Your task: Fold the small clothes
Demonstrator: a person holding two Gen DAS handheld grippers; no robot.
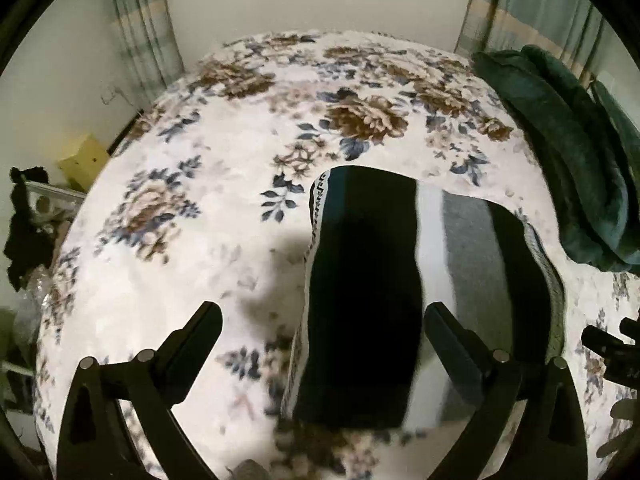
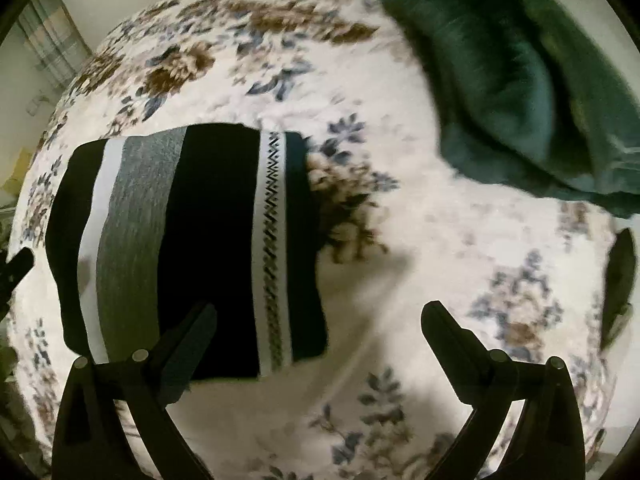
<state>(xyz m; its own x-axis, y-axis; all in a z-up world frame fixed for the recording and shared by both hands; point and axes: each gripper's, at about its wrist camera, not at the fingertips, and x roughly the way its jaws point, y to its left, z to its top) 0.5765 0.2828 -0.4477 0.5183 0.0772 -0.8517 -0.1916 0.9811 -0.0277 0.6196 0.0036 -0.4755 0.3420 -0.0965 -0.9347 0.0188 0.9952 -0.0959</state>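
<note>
Here, the left claw (image 1: 322,322) and right claw (image 2: 318,320) hover wide open and empty above a folded striped garment (image 1: 384,280) lying flat on a floral-blanketed bed (image 1: 200,184); a green blanket (image 1: 568,152) lies bunched nearby, with curtains (image 1: 136,20) behind.

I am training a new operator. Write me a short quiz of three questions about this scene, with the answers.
1. True or false: the left gripper is shut on the striped garment.
2. The dark green blanket lies: A) under the garment B) apart from it C) in the right gripper.
3. Fill in: the garment lies on a ___-patterned bedspread.

Key: 1 false; 2 B; 3 floral.
</note>
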